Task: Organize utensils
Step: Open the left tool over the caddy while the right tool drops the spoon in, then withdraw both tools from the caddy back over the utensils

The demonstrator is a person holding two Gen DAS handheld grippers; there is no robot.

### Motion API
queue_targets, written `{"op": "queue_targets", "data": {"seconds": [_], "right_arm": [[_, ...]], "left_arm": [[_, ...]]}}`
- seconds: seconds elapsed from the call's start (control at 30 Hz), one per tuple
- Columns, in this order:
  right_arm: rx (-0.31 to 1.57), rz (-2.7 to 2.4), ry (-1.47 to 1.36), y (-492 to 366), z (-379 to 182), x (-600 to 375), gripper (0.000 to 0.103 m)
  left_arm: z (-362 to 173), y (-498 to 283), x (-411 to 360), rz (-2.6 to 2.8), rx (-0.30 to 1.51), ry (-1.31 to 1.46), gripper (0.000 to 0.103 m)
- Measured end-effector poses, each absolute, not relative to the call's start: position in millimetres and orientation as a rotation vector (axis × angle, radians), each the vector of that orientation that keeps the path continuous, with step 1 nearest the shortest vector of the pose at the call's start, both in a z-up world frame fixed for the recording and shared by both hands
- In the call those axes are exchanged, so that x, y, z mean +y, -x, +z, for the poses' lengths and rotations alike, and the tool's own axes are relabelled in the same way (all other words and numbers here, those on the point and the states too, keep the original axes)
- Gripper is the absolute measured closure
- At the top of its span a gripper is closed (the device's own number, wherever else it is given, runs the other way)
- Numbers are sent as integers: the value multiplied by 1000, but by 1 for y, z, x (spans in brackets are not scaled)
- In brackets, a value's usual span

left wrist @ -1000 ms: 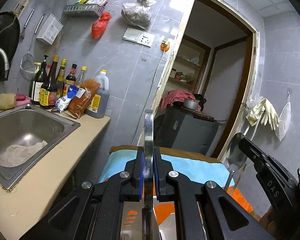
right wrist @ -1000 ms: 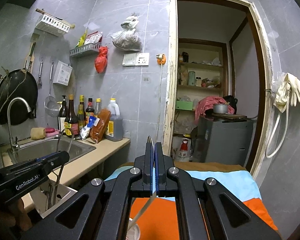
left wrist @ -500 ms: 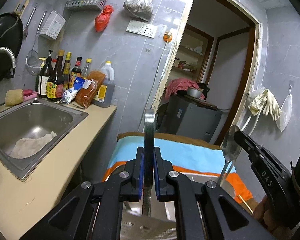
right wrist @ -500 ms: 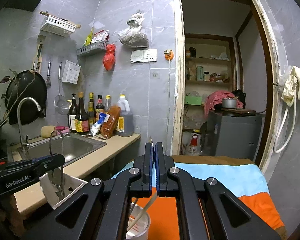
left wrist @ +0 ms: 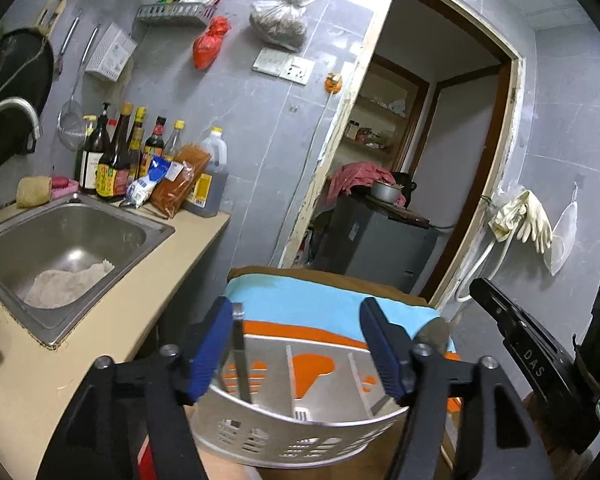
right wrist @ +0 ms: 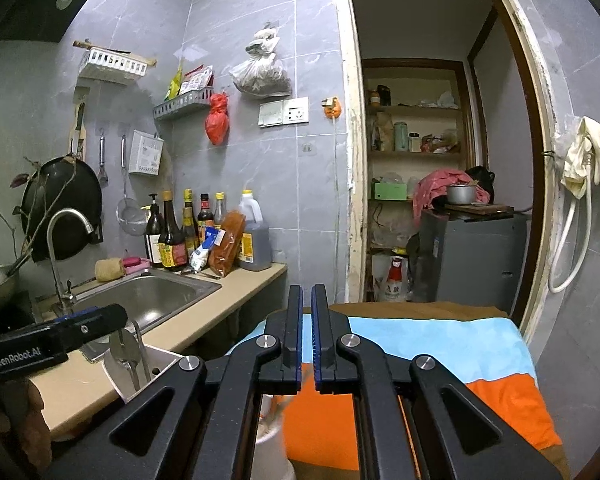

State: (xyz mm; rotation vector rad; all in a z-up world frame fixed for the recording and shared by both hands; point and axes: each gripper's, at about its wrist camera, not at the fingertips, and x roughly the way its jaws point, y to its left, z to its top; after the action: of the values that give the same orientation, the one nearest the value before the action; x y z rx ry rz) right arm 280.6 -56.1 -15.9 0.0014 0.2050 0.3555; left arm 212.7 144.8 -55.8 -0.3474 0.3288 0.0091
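Observation:
My left gripper (left wrist: 298,348) hangs over a perforated steel utensil holder (left wrist: 300,440). Its jaws are opening and press on nothing. A flat metal utensil handle (left wrist: 239,354) stands in the holder's left compartment, just inside the left pad. A spoon (left wrist: 434,331) stands in the right compartment, behind the right finger. My right gripper (right wrist: 307,332) is over the orange cloth; its jaws are just parting, with a thin slit and nothing in it. A blurred white cup (right wrist: 270,424) sits below it. The right wrist view shows the left gripper (right wrist: 112,320) above the holder (right wrist: 148,372).
The steel sink (left wrist: 64,248) with a rag is set in the beige counter (left wrist: 112,320) to the left, with sauce bottles (left wrist: 116,160) behind it. A blue and orange cloth (right wrist: 440,344) covers the table ahead. Beyond is a doorway (right wrist: 420,160); gloves (left wrist: 528,216) hang on the right wall.
The left jaws have spread wide and let go of the flat metal handle, which now stands in the holder. The thin stick has left the right gripper's pads, which have parted slightly.

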Motion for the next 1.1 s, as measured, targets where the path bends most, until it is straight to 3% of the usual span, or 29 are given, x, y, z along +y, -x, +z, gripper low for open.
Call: {"op": "queue_targets", "data": {"seconds": [0.03,0.13,0.3,0.37,0.53,0.83,1.1], "right_arm": [[203,351,-3,-279,-14,-61,91],[186,341,-23,-271,-8,-80,52],[173,275,-13,-258,-1,-114,50],[164,250,-9,-251,2,-129,32],[145,215,-2,-235,11,-171,12],[211,149,56,-220,15,-239,10],[323,104,62,-225,-15,-277,10]], "left_arm": [[-53,-212,139,11,324,335,28],[-46,-208,125,14,309,312,14],[-36,-200,93,32,291,275,3],[-34,-196,80,47,285,260,0],[-30,-182,46,89,282,215,0],[-43,-169,-4,74,355,234,0],[-65,-174,-33,56,425,239,0]]}}
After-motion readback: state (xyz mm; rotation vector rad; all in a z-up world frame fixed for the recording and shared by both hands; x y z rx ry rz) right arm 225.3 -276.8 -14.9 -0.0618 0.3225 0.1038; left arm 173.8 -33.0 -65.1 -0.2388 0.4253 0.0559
